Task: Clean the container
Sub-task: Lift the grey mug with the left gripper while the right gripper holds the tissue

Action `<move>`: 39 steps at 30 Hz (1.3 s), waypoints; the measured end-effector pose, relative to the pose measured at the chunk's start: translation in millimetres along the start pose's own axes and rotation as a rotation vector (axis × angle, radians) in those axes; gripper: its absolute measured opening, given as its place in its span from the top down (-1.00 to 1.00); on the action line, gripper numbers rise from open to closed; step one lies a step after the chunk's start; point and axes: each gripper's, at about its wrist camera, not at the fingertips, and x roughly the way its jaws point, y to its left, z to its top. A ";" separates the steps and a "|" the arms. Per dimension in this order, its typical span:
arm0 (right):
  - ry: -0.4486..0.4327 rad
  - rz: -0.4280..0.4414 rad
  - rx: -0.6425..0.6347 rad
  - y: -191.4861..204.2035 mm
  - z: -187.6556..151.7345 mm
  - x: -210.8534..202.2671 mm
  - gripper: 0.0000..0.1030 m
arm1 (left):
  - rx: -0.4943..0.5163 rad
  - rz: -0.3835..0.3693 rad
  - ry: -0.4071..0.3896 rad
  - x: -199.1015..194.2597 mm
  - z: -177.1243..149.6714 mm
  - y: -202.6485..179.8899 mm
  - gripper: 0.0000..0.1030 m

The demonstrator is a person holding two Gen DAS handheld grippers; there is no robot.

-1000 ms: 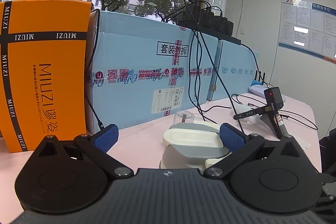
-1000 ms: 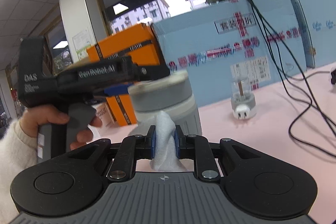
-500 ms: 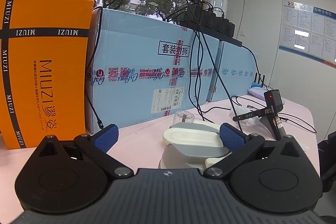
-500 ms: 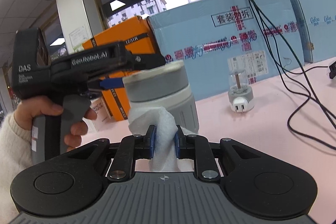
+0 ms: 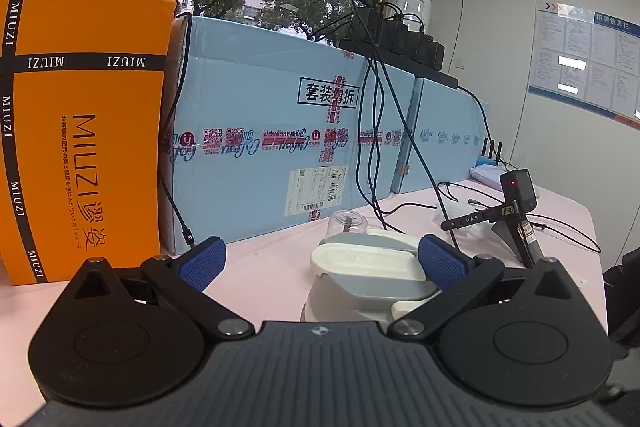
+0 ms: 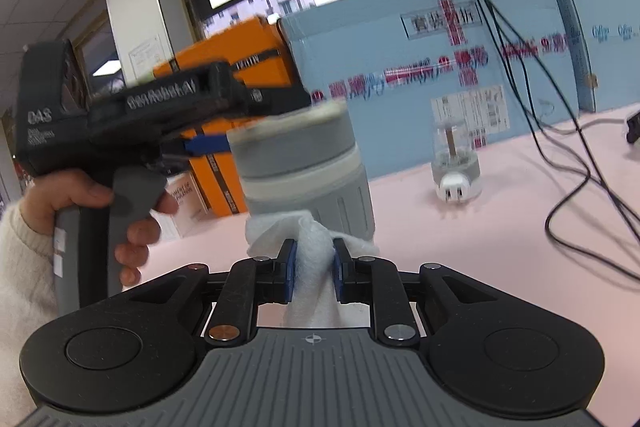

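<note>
The right gripper [image 6: 313, 264] pinched a white cloth [image 6: 310, 227] against the container [image 6: 306, 171] standing mid-counter [image 6: 480, 247]. The left gripper [image 5: 320, 259] stood wide apart over its lid; unbraced, it could tip.

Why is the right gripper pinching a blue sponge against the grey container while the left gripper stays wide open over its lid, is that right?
Almost right, but it is not a blue sponge. The right wrist view shows the right gripper pinching a white cloth against the grey container; only the finger pads are blue. The left gripper is wide open over the lid, as you said.
</note>
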 end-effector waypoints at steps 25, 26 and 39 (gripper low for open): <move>0.095 -0.062 -0.055 6.1 -11.7 5.8 -0.25 | 0.007 -0.002 -0.006 -0.3 -0.9 -2.8 -1.00; 0.100 -0.071 -0.069 8.4 -12.4 6.7 -0.44 | 0.007 -0.002 -0.007 -0.3 -1.0 -2.8 -1.00; 0.348 -0.165 -0.144 21.9 -24.5 57.1 -0.54 | 0.007 -0.004 -0.008 0.2 -1.1 -1.9 -1.00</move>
